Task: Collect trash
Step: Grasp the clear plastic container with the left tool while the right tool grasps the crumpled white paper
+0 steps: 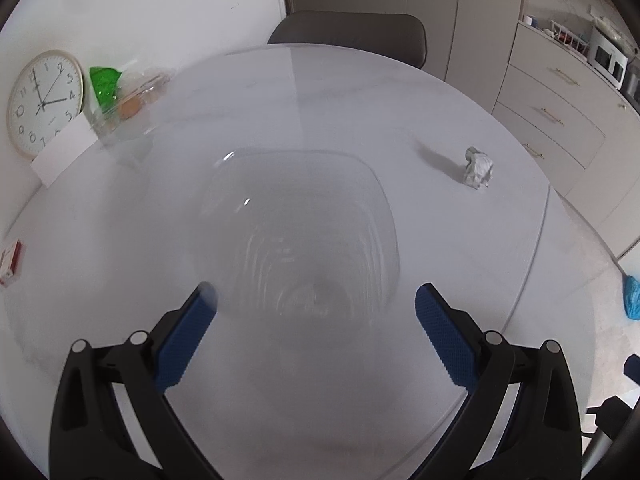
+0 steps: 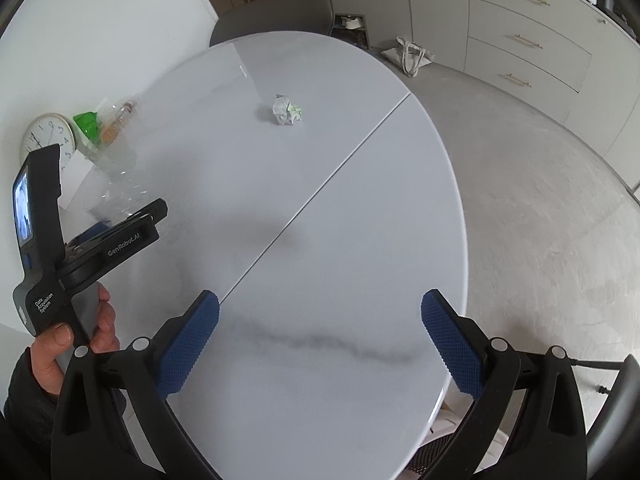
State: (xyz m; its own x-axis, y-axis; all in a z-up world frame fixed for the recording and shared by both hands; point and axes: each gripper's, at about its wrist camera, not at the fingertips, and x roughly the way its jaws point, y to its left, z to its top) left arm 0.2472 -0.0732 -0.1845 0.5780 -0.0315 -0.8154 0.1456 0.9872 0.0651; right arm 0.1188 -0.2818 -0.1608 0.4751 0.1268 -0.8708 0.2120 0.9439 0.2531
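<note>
A crumpled grey-white paper ball with a bit of green on it lies alone on the white marble table, far ahead of both grippers. A clear ribbed bowl stands right in front of my left gripper, which is open, its blue pads spread at the bowl's near side. In the right wrist view a hand holds the left gripper beside that bowl. My right gripper is open over bare table, with nothing between its fingers.
A wall clock, a green wrapper, a clear container with something orange and a white card sit at the table's far left. A small red box lies at the left. A dark chair stands behind; a tote bag is on the floor.
</note>
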